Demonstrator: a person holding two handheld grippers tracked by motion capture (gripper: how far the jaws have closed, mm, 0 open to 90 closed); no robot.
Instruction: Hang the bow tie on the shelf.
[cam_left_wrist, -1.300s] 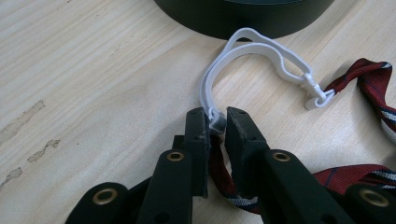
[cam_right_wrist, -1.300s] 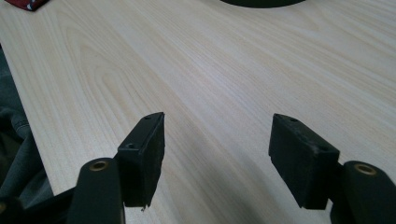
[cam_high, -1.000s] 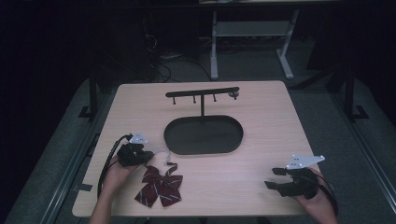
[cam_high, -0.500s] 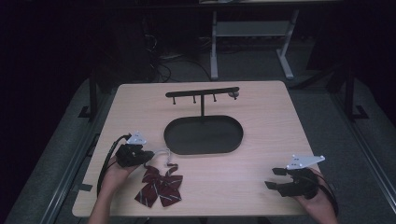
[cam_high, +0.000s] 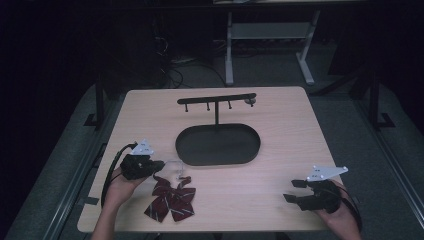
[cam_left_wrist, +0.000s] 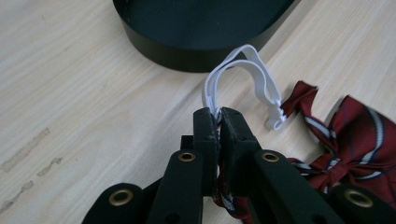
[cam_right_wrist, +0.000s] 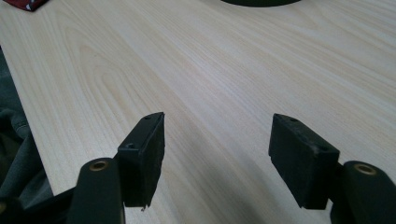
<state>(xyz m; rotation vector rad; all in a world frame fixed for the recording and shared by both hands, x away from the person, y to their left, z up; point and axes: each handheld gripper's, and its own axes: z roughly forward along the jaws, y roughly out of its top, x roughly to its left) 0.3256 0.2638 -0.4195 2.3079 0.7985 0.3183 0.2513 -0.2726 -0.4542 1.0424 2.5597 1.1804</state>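
Observation:
A dark red striped bow tie (cam_high: 170, 199) (cam_left_wrist: 359, 144) lies on the wooden table near its front left. Its white elastic strap (cam_left_wrist: 243, 77) (cam_high: 176, 167) loops up from the cloth. My left gripper (cam_high: 156, 165) (cam_left_wrist: 218, 116) is shut on that strap, just left of the bow. A black stand with an oval base (cam_high: 218, 145) (cam_left_wrist: 201, 28) and a top bar with small hooks (cam_high: 216, 101) sits at the table's middle. My right gripper (cam_high: 293, 191) (cam_right_wrist: 217, 156) rests open at the front right, with nothing between its jaws.
The table's front edge (cam_right_wrist: 32, 126) runs close under my right gripper. Beyond the table's far edge a white metal frame (cam_high: 265, 40) stands on the dark floor, with cables (cam_high: 175, 70) near it.
The left gripper has shifted slightly right and forward with the strap. The right gripper has not moved.

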